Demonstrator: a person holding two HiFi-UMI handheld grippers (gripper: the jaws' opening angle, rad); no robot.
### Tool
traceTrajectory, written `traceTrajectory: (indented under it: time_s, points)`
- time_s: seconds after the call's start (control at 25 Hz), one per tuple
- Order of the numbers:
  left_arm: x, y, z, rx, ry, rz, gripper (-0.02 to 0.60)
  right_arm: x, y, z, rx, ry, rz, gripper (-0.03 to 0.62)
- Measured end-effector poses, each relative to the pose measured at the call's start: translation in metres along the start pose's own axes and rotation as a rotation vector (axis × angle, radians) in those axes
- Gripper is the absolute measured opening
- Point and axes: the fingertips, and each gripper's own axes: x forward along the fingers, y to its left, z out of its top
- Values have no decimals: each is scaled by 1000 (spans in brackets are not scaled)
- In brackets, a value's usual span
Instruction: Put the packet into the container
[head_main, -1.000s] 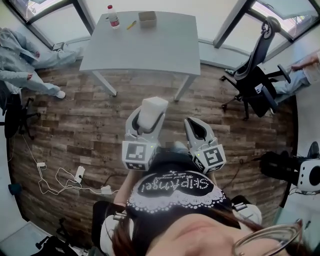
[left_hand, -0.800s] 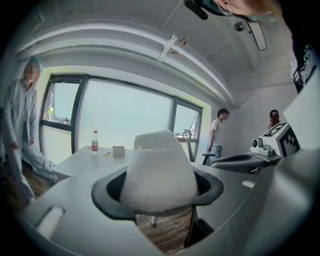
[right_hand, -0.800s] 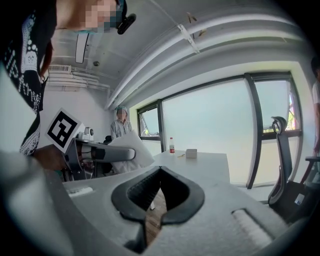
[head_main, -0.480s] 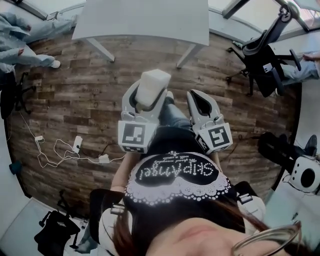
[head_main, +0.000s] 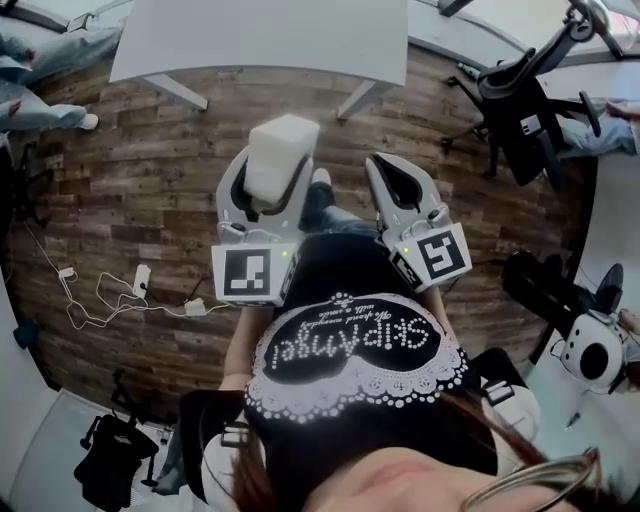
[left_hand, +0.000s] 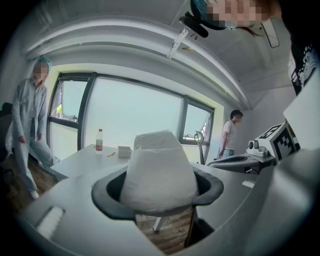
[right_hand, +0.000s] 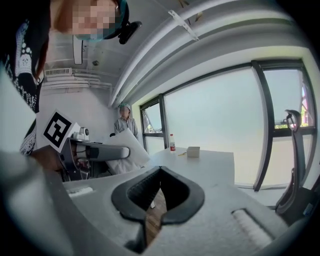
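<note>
My left gripper (head_main: 268, 170) is shut on a white, soft-looking packet (head_main: 278, 155), held up at chest height over the wooden floor. In the left gripper view the packet (left_hand: 159, 160) fills the space between the black pads. My right gripper (head_main: 380, 165) is beside it, shut with nothing in it; the right gripper view shows the gripper (right_hand: 160, 170) with its tips touching. A small grey box-like container (left_hand: 124, 151) sits on a grey table (left_hand: 80, 162) ahead, and shows again as the container (right_hand: 193, 151) in the right gripper view. The head view shows only the table (head_main: 260, 40).
On the table stand a bottle (left_hand: 99, 141) and a yellow pen (left_hand: 111, 154). A black office chair (head_main: 520, 100) is at the right. Cables and a power strip (head_main: 140, 280) lie on the floor at the left. One person (left_hand: 30, 120) stands left of the table, another person (left_hand: 230, 135) right.
The table has slid toward the top edge of the head view; the bottle and container have gone out of that view. The left gripper still holds the packet.
</note>
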Motion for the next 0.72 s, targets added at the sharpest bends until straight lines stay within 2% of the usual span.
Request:
traceTrajectory:
  time_s: [0.36, 0.72]
  points:
    - [40, 8, 8, -20, 5, 44, 285, 32, -32, 10, 5, -1, 61, -5]
    - [71, 4, 19, -5, -7, 26, 285, 43, -59, 13, 3, -9, 60, -5]
